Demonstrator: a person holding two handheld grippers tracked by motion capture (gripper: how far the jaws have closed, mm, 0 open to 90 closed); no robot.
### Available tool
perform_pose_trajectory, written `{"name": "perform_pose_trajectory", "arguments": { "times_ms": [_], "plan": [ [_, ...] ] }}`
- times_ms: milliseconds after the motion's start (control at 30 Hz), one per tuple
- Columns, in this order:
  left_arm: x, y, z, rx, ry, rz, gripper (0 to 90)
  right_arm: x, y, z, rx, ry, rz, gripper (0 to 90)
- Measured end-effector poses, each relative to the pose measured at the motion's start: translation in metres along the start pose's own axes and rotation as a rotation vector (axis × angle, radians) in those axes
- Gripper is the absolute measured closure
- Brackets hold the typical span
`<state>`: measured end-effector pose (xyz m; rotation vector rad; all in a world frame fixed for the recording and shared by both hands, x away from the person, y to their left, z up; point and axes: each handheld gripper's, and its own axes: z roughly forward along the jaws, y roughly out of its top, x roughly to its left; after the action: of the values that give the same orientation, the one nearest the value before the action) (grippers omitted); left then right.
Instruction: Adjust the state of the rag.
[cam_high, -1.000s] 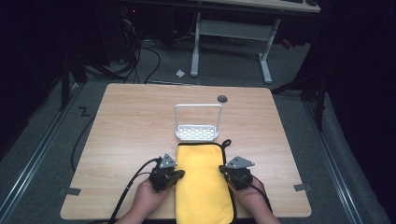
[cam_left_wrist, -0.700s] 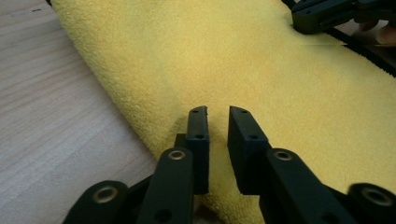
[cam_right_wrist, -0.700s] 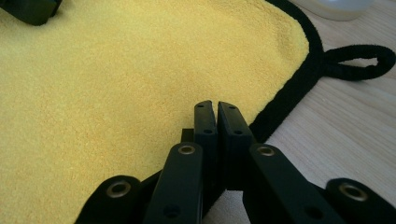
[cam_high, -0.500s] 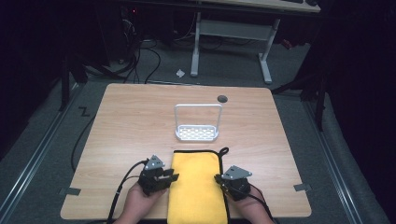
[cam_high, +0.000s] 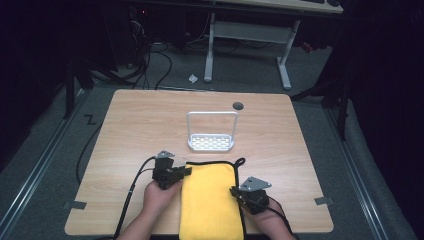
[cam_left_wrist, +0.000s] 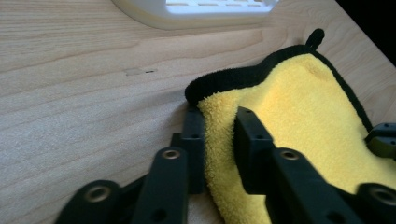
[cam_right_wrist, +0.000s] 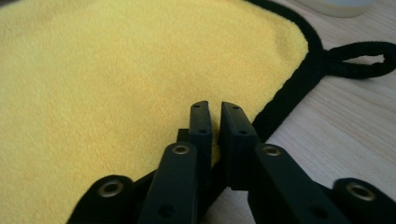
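left gripper (cam_left_wrist: 219, 140) fingers have just been closing, pinching the yellow cloth (cam_high: 209, 200) edge; right gripper (cam_right_wrist: 215, 135) fingers, just opening, pinch its black hem on the worktop (cam_high: 140, 125)

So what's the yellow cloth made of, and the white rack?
The cloth looks like soft fuzzy microfibre or terry, matte, with a stitched black edge. The rack looks like smooth white plastic, slightly glossy, though it could be coated metal.

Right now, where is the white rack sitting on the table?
In the high view the white rack stands upright at the table's middle, just beyond the far edge of the yellow cloth and nearer than the dark round hole.
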<state>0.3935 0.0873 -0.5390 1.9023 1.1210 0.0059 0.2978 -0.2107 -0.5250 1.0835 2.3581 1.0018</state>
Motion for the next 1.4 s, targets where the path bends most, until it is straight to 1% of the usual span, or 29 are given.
{"name": "perform_pose_trajectory", "arguments": {
  "times_ms": [33,67,100,167,200,267,333,400,433,467,500,633,667,767,833,900,1000,1100,1133,1200,1300,1367,1400],
  "plan": [
    [-0.002,-0.001,0.000,-0.001,0.006,0.015,80.0,-0.002,0.002,0.000,-0.015,-0.009,0.010,77.7],
    [-0.003,-0.001,0.000,-0.002,0.012,0.023,80.4,-0.004,0.006,0.000,-0.031,-0.029,0.019,75.4],
    [-0.003,-0.001,0.000,-0.005,0.012,0.022,80.4,-0.007,0.011,0.003,-0.041,-0.043,0.034,71.6],
    [-0.004,-0.002,0.000,-0.007,0.016,0.030,80.4,-0.016,0.021,0.011,-0.041,-0.085,0.078,63.7],
    [-0.004,-0.002,0.000,-0.008,0.017,0.035,80.2,-0.021,0.026,0.016,-0.038,-0.107,0.098,60.9],
    [-0.005,-0.003,0.000,-0.010,0.023,0.046,79.1,-0.032,0.033,0.027,-0.016,-0.123,0.142,51.2],
    [-0.006,-0.003,0.000,-0.012,0.023,0.048,78.3,-0.041,0.038,0.038,0.008,-0.126,0.188,43.7],
    [-0.005,-0.003,0.000,-0.010,0.016,0.041,77.8,-0.047,0.038,0.046,0.036,-0.142,0.213,36.5],
    [-0.004,-0.003,0.000,-0.011,0.014,0.039,77.9,-0.048,0.037,0.048,0.025,-0.133,0.228,36.7],
    [-0.004,-0.003,0.000,-0.011,0.013,0.039,77.8,-0.047,0.037,0.048,0.023,-0.136,0.220,38.0],
    [-0.005,-0.003,0.000,-0.011,0.014,0.039,77.9,-0.046,0.037,0.048,0.023,-0.137,0.206,41.4],
    [-0.005,-0.003,-0.001,-0.011,0.015,0.042,77.9,-0.042,0.036,0.047,0.010,-0.110,0.188,55.3],
    [-0.005,-0.004,-0.001,-0.012,0.017,0.043,77.9,-0.042,0.036,0.047,0.006,-0.101,0.185,60.3],
    [-0.005,-0.004,-0.001,-0.012,0.013,0.040,78.0,-0.040,0.036,0.047,0.001,-0.067,0.191,72.6],
    [-0.005,-0.004,-0.001,-0.012,0.016,0.040,78.1,-0.040,0.036,0.047,-0.008,-0.050,0.197,77.8],
    [-0.006,-0.005,-0.002,-0.015,0.021,0.043,78.1,-0.039,0.036,0.047,-0.013,-0.053,0.186,79.1],
    [-0.005,-0.006,-0.005,-0.034,0.010,0.038,78.9,-0.035,0.035,0.044,-0.042,-0.068,0.175,79.4],
    [-0.005,-0.006,-0.007,-0.052,0.000,0.041,80.3,-0.034,0.035,0.039,-0.067,-0.071,0.171,79.4],
    [-0.006,-0.007,-0.008,-0.062,0.004,0.047,80.9,-0.034,0.035,0.038,-0.076,-0.068,0.174,79.4],
    [-0.008,-0.007,-0.009,-0.068,0.009,0.066,81.4,-0.032,0.036,0.037,-0.084,-0.071,0.171,79.4],
    [-0.008,-0.007,-0.010,-0.083,0.007,0.073,81.8,-0.030,0.037,0.034,-0.098,-0.082,0.158,79.4],
    [-0.009,-0.008,-0.011,-0.096,0.014,0.081,81.8,-0.029,0.037,0.032,-0.112,-0.089,0.155,79.4],
    [-0.010,-0.008,-0.012,-0.102,0.012,0.076,81.8,-0.028,0.038,0.030,-0.122,-0.092,0.155,79.4]
  ]
}}
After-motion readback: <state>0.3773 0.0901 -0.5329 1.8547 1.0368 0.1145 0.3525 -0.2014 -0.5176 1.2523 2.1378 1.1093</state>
